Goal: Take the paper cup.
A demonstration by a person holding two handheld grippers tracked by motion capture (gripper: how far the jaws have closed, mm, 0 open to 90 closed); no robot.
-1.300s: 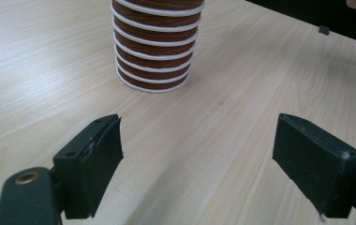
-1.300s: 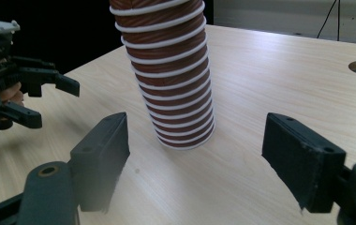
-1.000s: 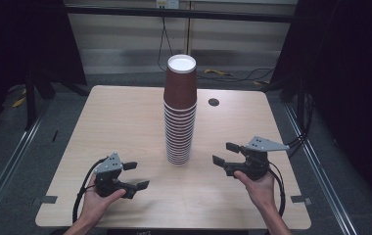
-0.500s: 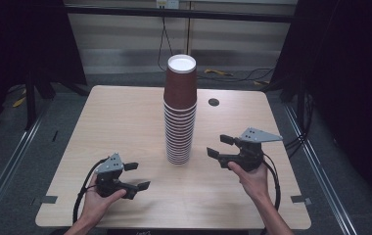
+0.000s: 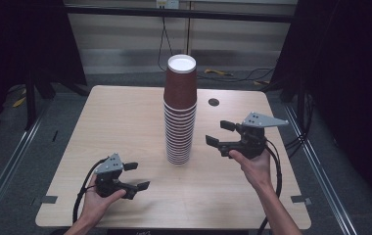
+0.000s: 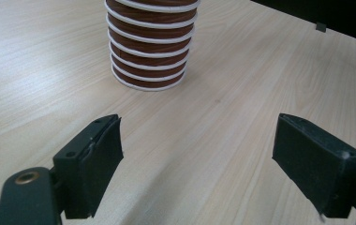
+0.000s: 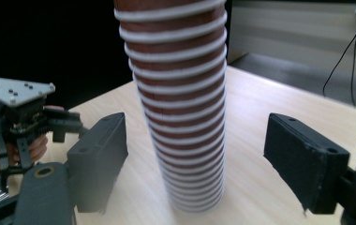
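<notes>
Approaching the cup stack (image 5: 180, 110), upright mid-table, with your right gripper (image 5: 221, 133) just beside it, jaws wide and empty.
Square both pads on one upper cup, close gently; left gripper (image 5: 137, 175), near the stack's base, is open too.

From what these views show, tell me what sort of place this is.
Most likely a lab or recording studio rather than a home. A bare wooden table stands between dark curtains, cables trail over the grey floor behind it, and a tall stack of paper cups is the sole prop.
</notes>
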